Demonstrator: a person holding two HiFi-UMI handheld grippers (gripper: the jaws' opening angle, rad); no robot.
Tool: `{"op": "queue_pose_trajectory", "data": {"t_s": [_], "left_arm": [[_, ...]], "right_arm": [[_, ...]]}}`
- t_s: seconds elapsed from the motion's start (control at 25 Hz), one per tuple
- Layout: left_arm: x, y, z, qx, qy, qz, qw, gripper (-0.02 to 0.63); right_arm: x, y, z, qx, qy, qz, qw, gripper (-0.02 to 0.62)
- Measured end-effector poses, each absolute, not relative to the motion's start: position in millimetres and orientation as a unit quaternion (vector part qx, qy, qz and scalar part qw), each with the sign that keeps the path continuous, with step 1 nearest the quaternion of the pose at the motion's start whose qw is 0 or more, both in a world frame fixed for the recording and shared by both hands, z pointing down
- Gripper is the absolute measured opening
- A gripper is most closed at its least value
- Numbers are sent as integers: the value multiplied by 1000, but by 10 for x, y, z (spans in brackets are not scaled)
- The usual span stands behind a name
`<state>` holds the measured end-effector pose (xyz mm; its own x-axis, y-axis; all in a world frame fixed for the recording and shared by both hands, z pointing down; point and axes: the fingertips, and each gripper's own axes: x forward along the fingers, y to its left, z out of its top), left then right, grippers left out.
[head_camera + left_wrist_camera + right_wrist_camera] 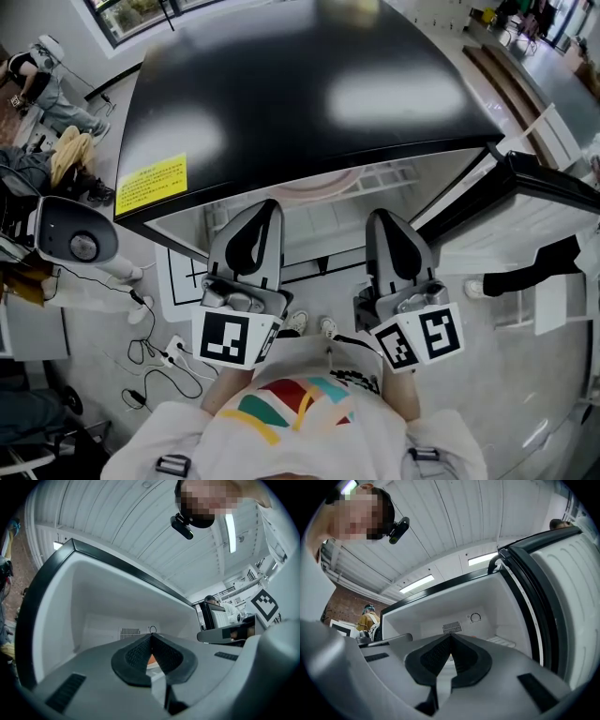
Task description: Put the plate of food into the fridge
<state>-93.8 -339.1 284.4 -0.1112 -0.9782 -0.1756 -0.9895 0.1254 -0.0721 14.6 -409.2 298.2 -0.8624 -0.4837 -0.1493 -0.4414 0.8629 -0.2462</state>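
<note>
The left gripper [270, 206] and right gripper [376, 218] clamp the plate [317, 184] before the fridge [281, 84]. Uneven pushing may tilt it, spilling food [150, 659].

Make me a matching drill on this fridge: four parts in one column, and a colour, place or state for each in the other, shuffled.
Column one:
1. sticker
2. fridge top
3. vent
4. door

Column two:
a. black
b. swung open, on the right
c. yellow
d. on the back wall inside

Pairs: 1-c, 2-a, 3-d, 4-b
</note>
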Motion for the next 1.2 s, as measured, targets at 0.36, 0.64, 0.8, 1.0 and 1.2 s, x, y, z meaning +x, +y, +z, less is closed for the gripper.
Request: {"op": "queue_pose_trajectory", "data": {"t_s": [0.36,0.64,0.8,1.0,1.2], "left_arm": [[-855,-3424,2809,-668,737,34,94,8],[-850,-3419,2818,-669,736,38,95,8],[-843,-3421,2803,-670,734,41,97,8],[-827,-3427,2810,-674,732,43,97,8],[-836,-3428,2821,-674,731,44,95,8]], "right_arm": [[74,-3942,2917,-247,966,-14,78,-1],[86,-3903,2901,-247,966,-10,82,0],[105,-3895,2860,-248,965,-7,90,-2],[67,-3847,2838,-239,967,4,88,0],[-22,-3766,2884,-225,971,21,75,0]]}}
